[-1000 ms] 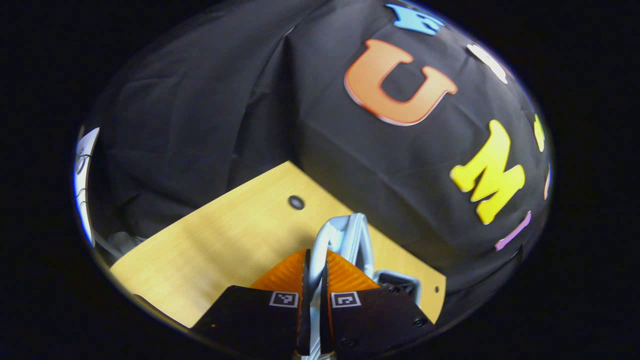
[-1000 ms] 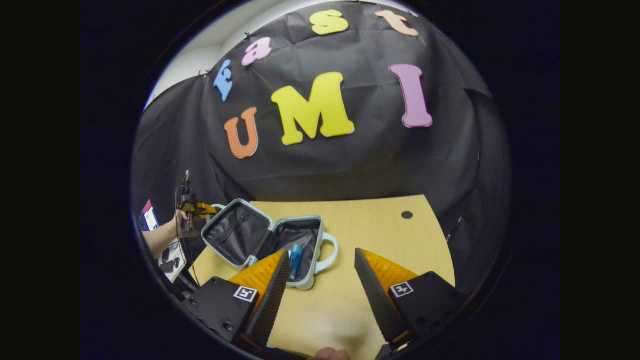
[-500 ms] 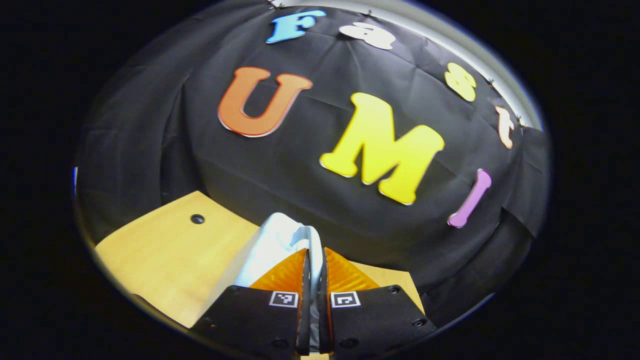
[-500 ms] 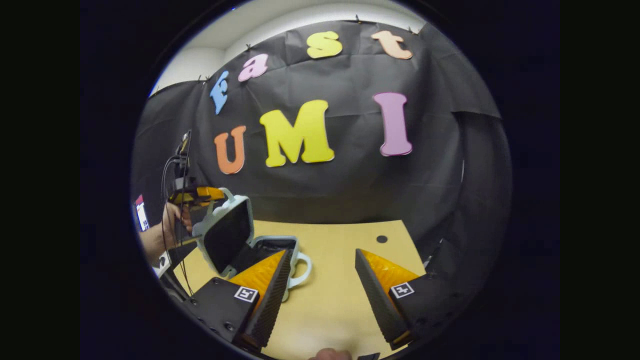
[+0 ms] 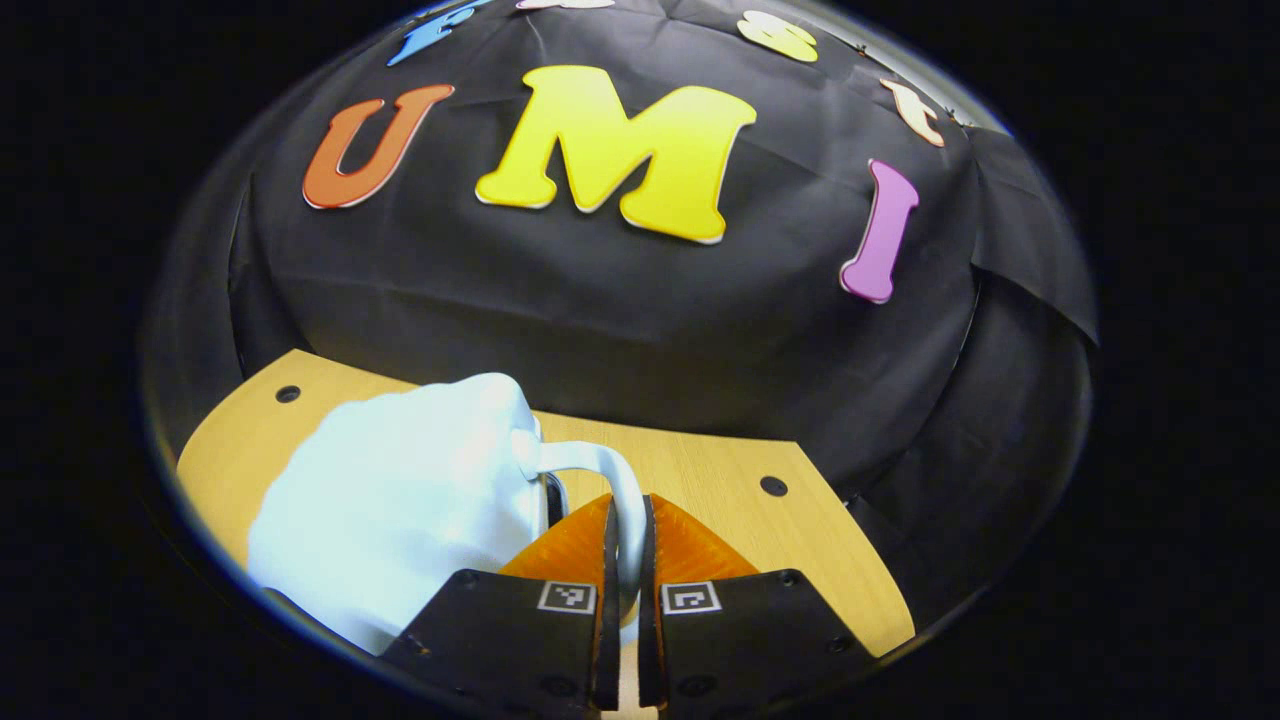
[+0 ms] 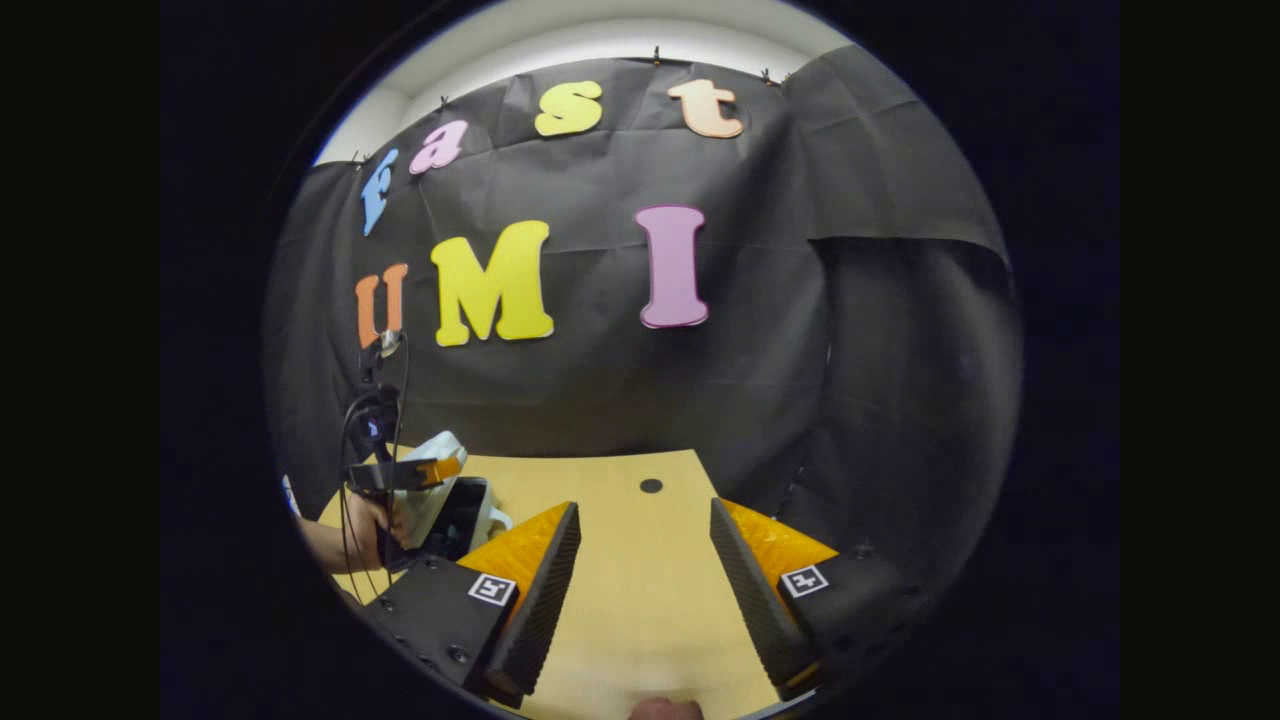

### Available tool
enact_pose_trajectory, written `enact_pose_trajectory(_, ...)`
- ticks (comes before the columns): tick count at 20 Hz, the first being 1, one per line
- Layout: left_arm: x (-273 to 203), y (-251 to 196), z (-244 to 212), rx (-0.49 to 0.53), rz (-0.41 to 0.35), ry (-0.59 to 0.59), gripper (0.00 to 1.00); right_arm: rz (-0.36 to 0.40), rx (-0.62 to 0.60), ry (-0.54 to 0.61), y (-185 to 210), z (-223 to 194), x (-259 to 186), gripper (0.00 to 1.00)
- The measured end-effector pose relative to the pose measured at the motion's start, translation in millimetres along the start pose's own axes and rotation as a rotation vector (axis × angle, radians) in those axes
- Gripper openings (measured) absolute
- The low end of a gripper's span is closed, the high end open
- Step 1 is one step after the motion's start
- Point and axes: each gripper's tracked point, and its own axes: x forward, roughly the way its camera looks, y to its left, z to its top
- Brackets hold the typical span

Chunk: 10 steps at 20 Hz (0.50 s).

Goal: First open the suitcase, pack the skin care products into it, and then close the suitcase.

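The left gripper [image 5: 624, 560] has its jaws clamped on the curved handle [image 5: 600, 470] of the suitcase [image 5: 400, 510]. In the left gripper view the suitcase is a pale blue-white hard shell with rounded corners, its smooth outer face turned toward the camera and lying to the left of the jaws on the wooden surface [image 5: 800, 540]. The handle arches from the shell's edge down between the two fingers.

In the right gripper view the suitcase [image 6: 440, 460] sits at the far left of the surface [image 6: 640, 600], its lid tilted over the lower half with a dark gap [image 6: 462, 515] between them, so it is not fully shut. The left gripper [image 6: 410, 472] is at its top edge, held by a hand [image 6: 365, 520]. The right gripper [image 6: 645, 570] hovers over bare wood well apart from the suitcase, its jaws wide apart and holding nothing.
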Motion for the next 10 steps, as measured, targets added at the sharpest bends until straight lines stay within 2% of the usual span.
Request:
enact_pose_trajectory(1, 9.2, -0.5, -12.4, 0.01, 0.002, 0.021, 0.1, -0.016, -0.004, 0.008, -8.6, -1.5, -0.9, 0.77)
enact_pose_trajectory(4, 25.0, -8.7, -40.8, 0.055, 0.022, 0.073, 0.1, -0.051, -0.011, 0.031, -26.3, -7.4, -0.5, 0.77)
enact_pose_trajectory(10, 48.6, -11.2, -71.5, 0.14, 0.085, 0.126, 0.1, -0.065, -0.007, 0.059, -35.5, -15.0, 4.9, 0.77)
